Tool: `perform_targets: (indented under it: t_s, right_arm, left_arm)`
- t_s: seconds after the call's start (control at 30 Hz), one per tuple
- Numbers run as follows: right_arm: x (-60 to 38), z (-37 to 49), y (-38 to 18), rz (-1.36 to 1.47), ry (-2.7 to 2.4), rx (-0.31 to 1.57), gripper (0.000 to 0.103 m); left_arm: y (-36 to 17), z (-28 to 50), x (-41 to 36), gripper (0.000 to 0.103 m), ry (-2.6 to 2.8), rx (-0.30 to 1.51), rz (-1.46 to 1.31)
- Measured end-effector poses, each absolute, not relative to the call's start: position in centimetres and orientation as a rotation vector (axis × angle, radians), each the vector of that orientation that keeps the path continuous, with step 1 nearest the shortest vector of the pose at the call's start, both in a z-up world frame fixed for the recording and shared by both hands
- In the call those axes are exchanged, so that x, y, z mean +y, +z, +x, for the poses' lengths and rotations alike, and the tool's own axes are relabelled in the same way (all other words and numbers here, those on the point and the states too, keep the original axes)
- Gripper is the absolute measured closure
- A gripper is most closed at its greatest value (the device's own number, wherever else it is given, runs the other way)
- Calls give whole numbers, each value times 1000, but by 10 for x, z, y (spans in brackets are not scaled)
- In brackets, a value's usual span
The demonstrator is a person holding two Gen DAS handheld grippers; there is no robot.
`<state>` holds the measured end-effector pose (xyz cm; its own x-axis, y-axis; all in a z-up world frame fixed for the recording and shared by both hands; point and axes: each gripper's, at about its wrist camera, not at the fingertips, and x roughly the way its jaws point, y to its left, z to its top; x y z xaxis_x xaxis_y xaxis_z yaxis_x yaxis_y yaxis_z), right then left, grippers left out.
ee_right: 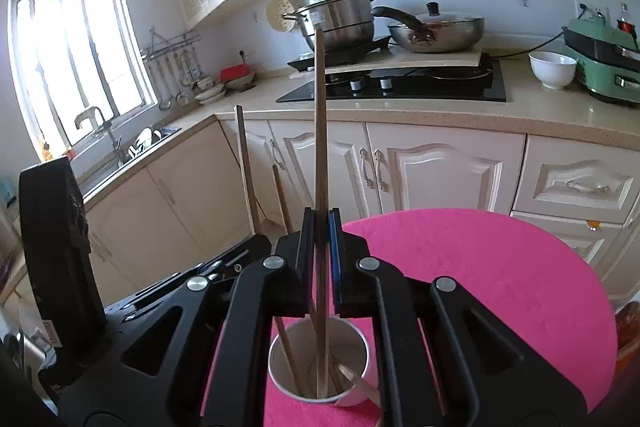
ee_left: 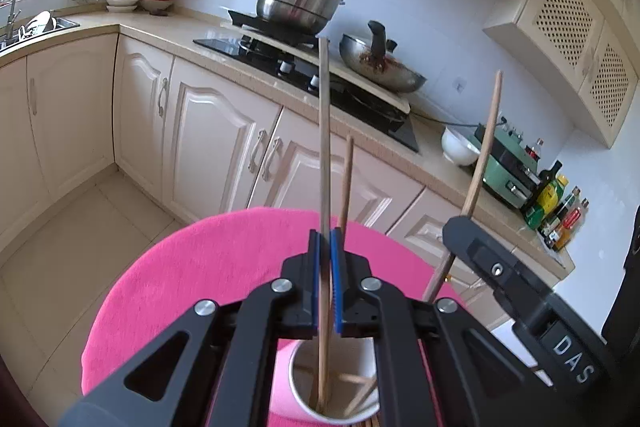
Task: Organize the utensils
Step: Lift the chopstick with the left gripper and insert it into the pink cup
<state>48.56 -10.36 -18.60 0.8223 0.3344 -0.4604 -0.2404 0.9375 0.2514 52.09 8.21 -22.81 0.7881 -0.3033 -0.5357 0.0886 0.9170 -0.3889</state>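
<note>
pink cloth (ee_left: 208, 267) lies under the white cup (ee_right: 320, 359). above the cup, each gripper's jaws are clamped on one chopstick, left gripper (ee_left: 325, 239), right gripper (ee_right: 320, 223).

Wooden chopsticks (ee_left: 325, 131), paper cup (ee_left: 298, 383)

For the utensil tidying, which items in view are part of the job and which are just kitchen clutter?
In the job: left gripper shut on a chopstick; right gripper shut on another chopstick; paper cup on the pink cloth.

Lying about: steel pot, wok, white bowl, green appliance, bottles.
</note>
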Motion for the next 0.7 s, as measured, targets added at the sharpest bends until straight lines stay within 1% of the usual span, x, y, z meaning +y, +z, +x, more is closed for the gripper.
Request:
perform_targets:
  t_s: [0.43,0.7]
  right_arm:
    - [-107,465,-189,102,334,558,96]
    - [-105,456,-193,66,341,585,95]
  left_arm:
    - [-240,490,74,97,-208,706,-316]
    - [-237,475,70,96,-189,747,-315]
